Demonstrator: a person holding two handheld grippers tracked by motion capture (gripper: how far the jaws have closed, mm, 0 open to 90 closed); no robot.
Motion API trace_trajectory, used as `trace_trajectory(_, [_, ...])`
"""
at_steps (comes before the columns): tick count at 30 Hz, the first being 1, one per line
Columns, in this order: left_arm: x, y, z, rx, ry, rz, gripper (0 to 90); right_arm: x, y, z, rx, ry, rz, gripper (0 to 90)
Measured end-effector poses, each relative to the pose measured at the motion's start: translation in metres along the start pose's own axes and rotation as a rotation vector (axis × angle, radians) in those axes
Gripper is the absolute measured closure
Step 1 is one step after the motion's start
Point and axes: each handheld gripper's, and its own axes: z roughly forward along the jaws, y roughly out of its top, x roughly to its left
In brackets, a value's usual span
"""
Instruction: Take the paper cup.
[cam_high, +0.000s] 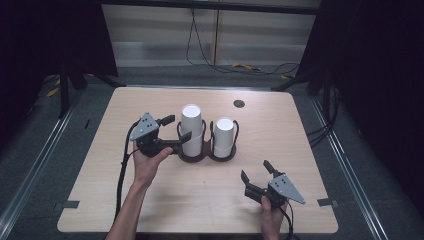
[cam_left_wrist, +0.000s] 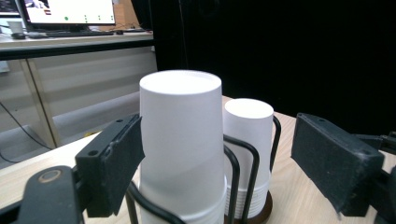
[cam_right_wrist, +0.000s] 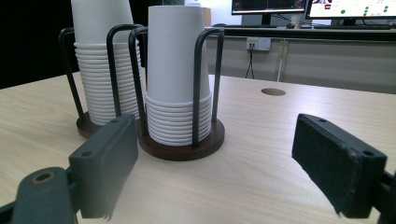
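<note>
High view | left tool (cam_high: 176, 128) jaws apart around taller left cup stack (cam_high: 191, 131) in holder (cam_high: 200, 157) mid-worktop | paper cups light, crushable: grip top cup's sidewall gently | right tool (cam_high: 255, 170) apart, near-right.

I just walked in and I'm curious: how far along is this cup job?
Barely begun. Both cup stacks, the taller stack and the shorter stack, sit in the holder. The open left gripper straddles the taller stack's top cup without gripping. The right gripper waits open, apart. Lifting a cup remains.
</note>
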Motion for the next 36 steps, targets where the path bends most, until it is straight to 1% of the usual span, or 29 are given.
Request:
trace_trajectory(3, [0.004,0.004,0.008,0.019,0.003,0.006,16.0,0.000,0.000,0.000,-0.001,0.002,-0.001,14.4])
trace_trajectory(6, [0.006,0.006,0.011,0.025,0.006,0.002,16.0,0.000,0.000,0.000,-0.002,0.002,-0.001,14.4])
trace_trajectory(7, [0.007,0.007,0.012,0.042,0.003,0.008,15.9,0.000,0.000,0.000,-0.002,0.002,-0.001,14.5])
trace_trajectory(8, [0.007,0.008,0.014,0.047,0.004,0.004,15.9,0.000,0.000,0.000,-0.002,0.002,-0.001,14.5])
trace_trajectory(9, [0.008,0.009,0.015,0.055,0.010,0.013,15.9,0.000,0.000,0.000,-0.002,0.002,0.000,14.5])
trace_trajectory(13, [0.011,0.013,0.018,0.064,0.002,0.017,15.9,0.000,0.000,0.000,-0.002,0.001,0.001,14.5])
trace_trajectory(15, [0.011,0.014,0.021,0.071,0.004,0.016,15.9,0.000,0.000,0.000,-0.002,0.001,0.000,14.5])
trace_trajectory(17, [0.013,0.016,0.025,0.091,-0.002,0.018,15.9,0.000,0.000,0.000,-0.002,0.001,-0.001,14.5])
trace_trajectory(19, [0.013,0.017,0.027,0.095,-0.001,0.016,15.9,0.000,0.000,0.000,-0.002,0.001,0.000,14.5])
trace_trajectory(21, [0.013,0.021,0.030,0.121,0.000,0.011,15.9,0.000,0.000,0.000,-0.003,0.000,0.002,14.5])
trace_trajectory(22, [0.014,0.022,0.031,0.132,0.003,0.028,16.0,0.000,0.000,0.000,-0.004,0.000,0.001,14.5])
trace_trajectory(24, [0.014,0.026,0.033,0.154,0.013,0.038,16.9,0.000,0.000,0.000,-0.004,0.000,0.002,14.5])
trace_trajectory(25, [0.014,0.028,0.035,0.171,0.018,0.035,16.9,0.000,0.000,0.000,-0.004,0.001,0.001,14.4])
trace_trajectory(26, [0.014,0.028,0.035,0.171,0.018,0.035,16.9,0.000,0.000,0.000,-0.004,0.001,0.001,14.4])
trace_trajectory(27, [0.016,0.030,0.037,0.183,0.017,0.039,16.9,0.000,0.000,0.000,-0.004,0.000,0.000,14.5])
trace_trajectory(31, [0.020,0.034,0.040,0.218,0.011,0.027,16.9,-0.001,0.000,0.000,-0.005,0.001,-0.001,14.5])
trace_trajectory(32, [0.021,0.035,0.041,0.226,0.004,0.035,16.9,-0.001,0.000,0.000,-0.005,0.001,-0.001,14.5])
trace_trajectory(36, [0.021,0.042,0.044,0.261,0.000,0.040,17.5,0.000,0.000,0.000,-0.003,0.001,0.002,14.5])
